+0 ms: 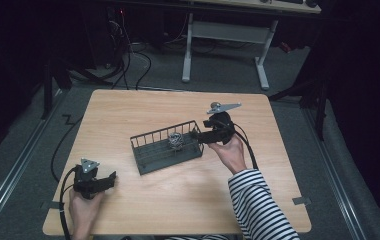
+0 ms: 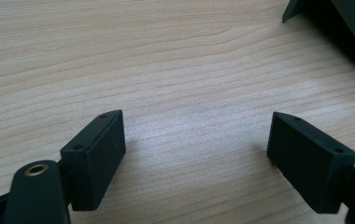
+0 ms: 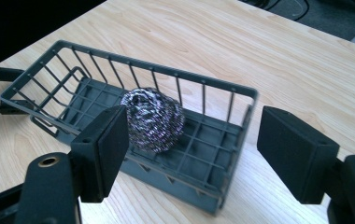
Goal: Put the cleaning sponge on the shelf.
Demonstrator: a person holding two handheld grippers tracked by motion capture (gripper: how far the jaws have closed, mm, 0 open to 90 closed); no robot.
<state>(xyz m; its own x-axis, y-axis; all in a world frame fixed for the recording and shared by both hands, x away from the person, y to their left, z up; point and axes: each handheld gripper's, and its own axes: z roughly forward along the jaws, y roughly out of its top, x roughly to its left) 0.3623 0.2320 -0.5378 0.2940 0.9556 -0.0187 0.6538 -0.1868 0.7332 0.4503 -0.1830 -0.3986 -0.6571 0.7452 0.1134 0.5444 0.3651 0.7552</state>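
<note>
A dark grey wire basket [image 1: 143, 165] stands near the middle of the wooden table. A steel wool scourer [image 1: 176, 141] lies inside it toward its right end. My right gripper [image 1: 196, 135] hovers just off that right end, pointing left at the basket. In the right gripper view its jaws [image 3: 196, 135] stand open with nothing between them; the scourer [image 3: 153, 119] rests on the basket floor behind the rim [image 3: 166, 71]. My left gripper [image 1: 112, 178] sits low at the table's front left, open [image 2: 196, 149] over bare wood. A corner of the basket [image 2: 344, 23] shows beyond it.
The table [image 1: 128, 107] has bare wood on all sides of the basket. A black cable [image 1: 60, 145] trails off its left edge. A desk with white legs [image 1: 187, 55] stands on the floor behind the table. Dark surroundings frame the scene.
</note>
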